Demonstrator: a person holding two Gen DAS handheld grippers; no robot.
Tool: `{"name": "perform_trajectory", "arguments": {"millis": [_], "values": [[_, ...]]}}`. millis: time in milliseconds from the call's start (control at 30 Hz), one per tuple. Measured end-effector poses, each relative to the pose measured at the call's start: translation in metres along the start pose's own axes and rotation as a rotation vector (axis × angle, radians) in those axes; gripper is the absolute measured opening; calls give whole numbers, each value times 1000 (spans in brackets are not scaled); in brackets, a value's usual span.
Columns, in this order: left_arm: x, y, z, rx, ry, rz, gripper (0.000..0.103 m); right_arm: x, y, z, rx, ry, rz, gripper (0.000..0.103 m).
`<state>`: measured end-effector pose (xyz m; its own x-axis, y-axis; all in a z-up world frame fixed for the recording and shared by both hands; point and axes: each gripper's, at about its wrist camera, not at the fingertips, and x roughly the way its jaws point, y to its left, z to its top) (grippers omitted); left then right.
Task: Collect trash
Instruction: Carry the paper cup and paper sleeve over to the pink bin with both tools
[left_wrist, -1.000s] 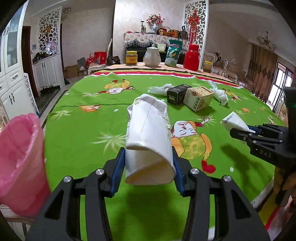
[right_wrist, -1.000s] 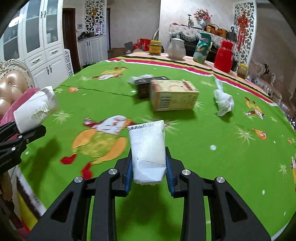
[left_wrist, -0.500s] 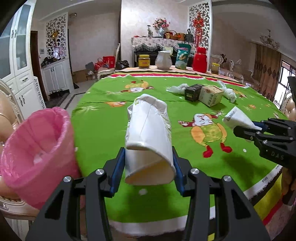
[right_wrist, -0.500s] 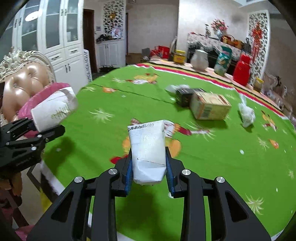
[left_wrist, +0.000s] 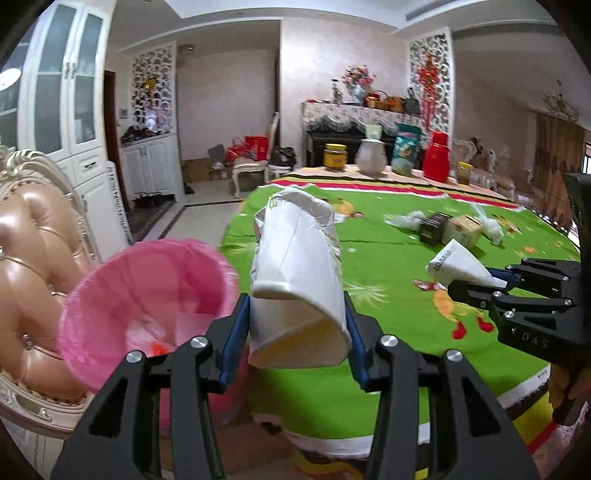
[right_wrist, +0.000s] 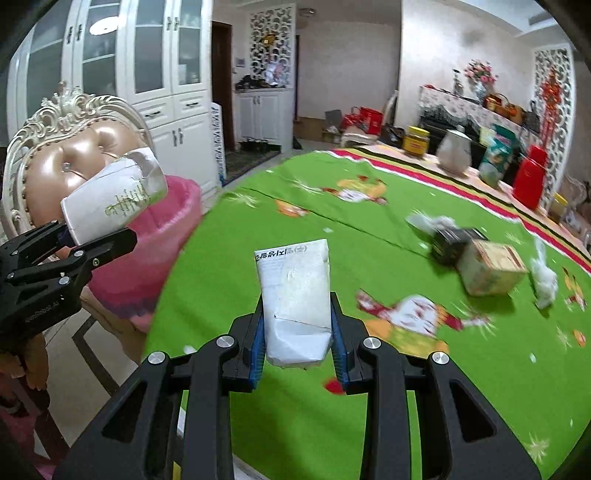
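Observation:
My left gripper (left_wrist: 295, 328) is shut on a crushed white paper cup (left_wrist: 295, 273), held in the air just right of the pink-lined trash bin (left_wrist: 140, 295). The cup also shows in the right wrist view (right_wrist: 110, 199), in front of the bin (right_wrist: 162, 229). My right gripper (right_wrist: 297, 332) is shut on a flattened white carton (right_wrist: 295, 291) above the near edge of the green table (right_wrist: 369, 424). The carton shows in the left wrist view (left_wrist: 458, 266), held to the right of the cup.
A cardboard box (right_wrist: 487, 266), a black box (right_wrist: 450, 240) and crumpled white tissues (right_wrist: 543, 280) lie on the table's far side. An ornate padded chair (right_wrist: 62, 158) stands behind the bin. Jars, a white jug (left_wrist: 371, 157) and a red flask stand at the table's far end.
Both grippers have swung left, off the table's middle and toward the pink bin, each still holding its item. The bin now looms larger and closer to the cup.

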<state>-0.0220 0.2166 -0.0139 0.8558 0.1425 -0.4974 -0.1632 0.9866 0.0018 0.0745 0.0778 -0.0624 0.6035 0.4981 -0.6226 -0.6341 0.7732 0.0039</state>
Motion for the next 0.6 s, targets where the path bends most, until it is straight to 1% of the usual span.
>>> {"name": "perform_trajectory", "arguments": {"millis": [333, 467, 600], "values": [[-11, 74, 3, -70, -9, 114, 46, 28, 66, 44, -103, -25, 105, 30], [-12, 104, 1, -97, 2, 151, 46, 39, 91, 56, -144, -29, 143, 30], [-4, 126, -2, -108, 22, 177, 46, 55, 115, 70, -171, -24, 184, 31]]}}
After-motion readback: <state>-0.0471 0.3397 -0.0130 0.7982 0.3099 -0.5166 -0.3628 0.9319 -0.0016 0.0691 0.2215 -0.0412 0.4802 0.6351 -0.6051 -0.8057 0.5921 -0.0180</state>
